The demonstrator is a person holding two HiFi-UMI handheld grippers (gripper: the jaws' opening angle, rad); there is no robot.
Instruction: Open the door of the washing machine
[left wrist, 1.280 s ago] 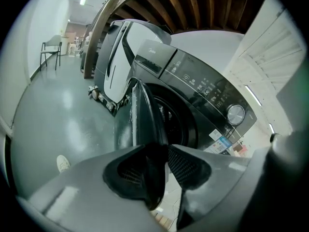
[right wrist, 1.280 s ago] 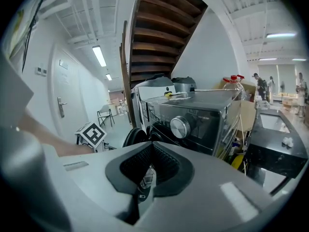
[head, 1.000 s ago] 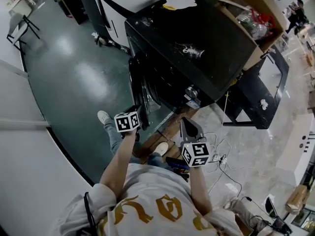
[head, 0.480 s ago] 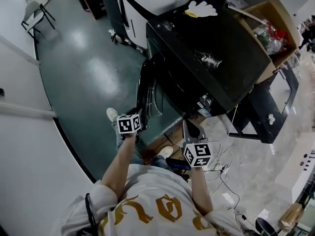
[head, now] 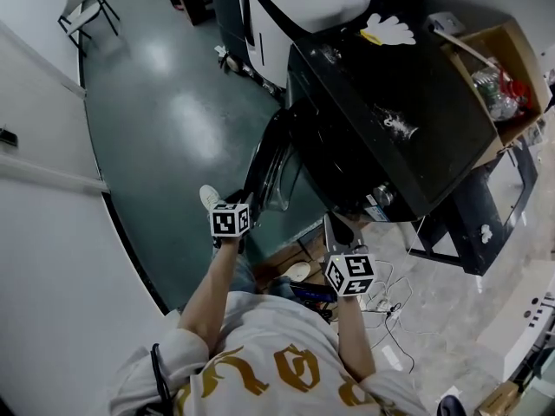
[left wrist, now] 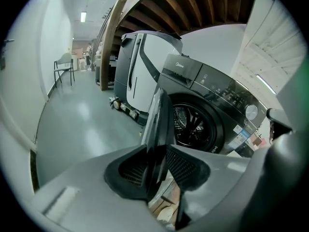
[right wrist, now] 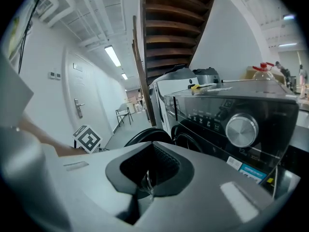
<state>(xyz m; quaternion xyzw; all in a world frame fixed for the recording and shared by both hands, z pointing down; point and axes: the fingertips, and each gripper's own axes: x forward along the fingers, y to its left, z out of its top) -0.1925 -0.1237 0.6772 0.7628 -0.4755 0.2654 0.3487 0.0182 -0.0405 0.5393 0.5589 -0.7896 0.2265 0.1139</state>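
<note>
Black front-loading washing machine (head: 390, 120) stands right of centre in the head view, on the seam between the green floor (head: 165, 120) and a paler marbled floor.

- Round dark door (head: 264, 159) stands swung out from the machine's front toward the left, hinged at its far side; its free edge is nearest the person.
- Left gripper (head: 236, 199), marker cube on top, is at the near edge of the door. In the left gripper view the left gripper (left wrist: 157, 163) has its fingers clenched on the door (left wrist: 157, 120), one ribbed pad on each face, the door rising edge-on between them.
- Past the door, the open drum mouth (left wrist: 193, 124) shows, with the control panel above it.
- Right gripper (head: 338, 228) is held to the right, just in front of the machine's near corner, touching nothing. Right gripper (right wrist: 149, 170) has its fingers closed together and empty.
- Silver round dial (right wrist: 241, 129) on the panel shows right of the right gripper's fingers.
- Brown cardboard box (head: 512, 68) with bottles sits at the far right of the machine top; a white glove-shaped item (head: 390, 31) lies at the far edge.
- Tangle of white cables (head: 381, 293) lies on the pale floor near the right gripper.
</note>
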